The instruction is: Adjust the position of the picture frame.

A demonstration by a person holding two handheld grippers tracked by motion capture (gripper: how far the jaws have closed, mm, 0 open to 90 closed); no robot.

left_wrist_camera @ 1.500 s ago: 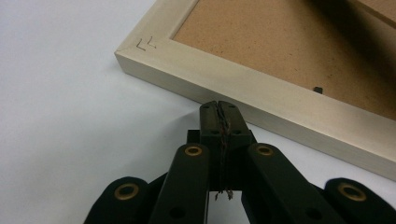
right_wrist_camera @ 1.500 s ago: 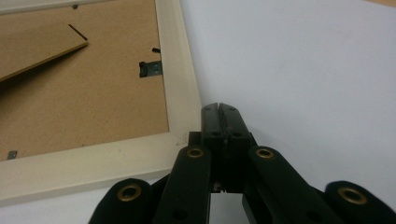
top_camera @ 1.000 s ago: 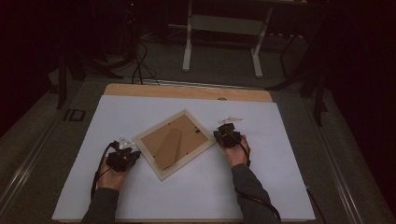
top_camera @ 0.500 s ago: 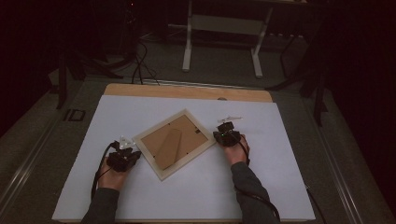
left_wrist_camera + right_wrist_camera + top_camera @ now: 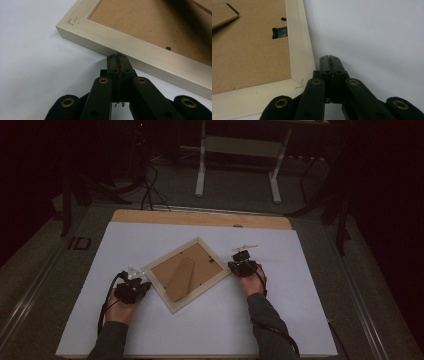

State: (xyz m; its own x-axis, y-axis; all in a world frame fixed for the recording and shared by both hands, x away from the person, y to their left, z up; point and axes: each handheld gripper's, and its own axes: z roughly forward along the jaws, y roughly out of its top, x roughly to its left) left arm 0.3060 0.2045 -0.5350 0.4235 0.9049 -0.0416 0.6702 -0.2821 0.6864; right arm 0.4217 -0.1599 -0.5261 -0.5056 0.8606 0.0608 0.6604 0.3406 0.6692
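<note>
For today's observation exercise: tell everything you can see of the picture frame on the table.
The picture frame lies face down and flat on the white table cover, turned like a diamond. Its border looks like pale painted wood; the back is brown fibreboard with a folded stand and a small metal clip. The shut left claw meets its outer edge; the shut right claw sits beside a corner.

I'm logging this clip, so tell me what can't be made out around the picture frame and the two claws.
- Pale wooden picture frame, brown backing up: its front lies against the white table in the high view.
- Left claw: left gripper view, whether the shut tips touch the frame's edge is unclear.
- Right claw: high view, too small and dark to judge contact.
</note>
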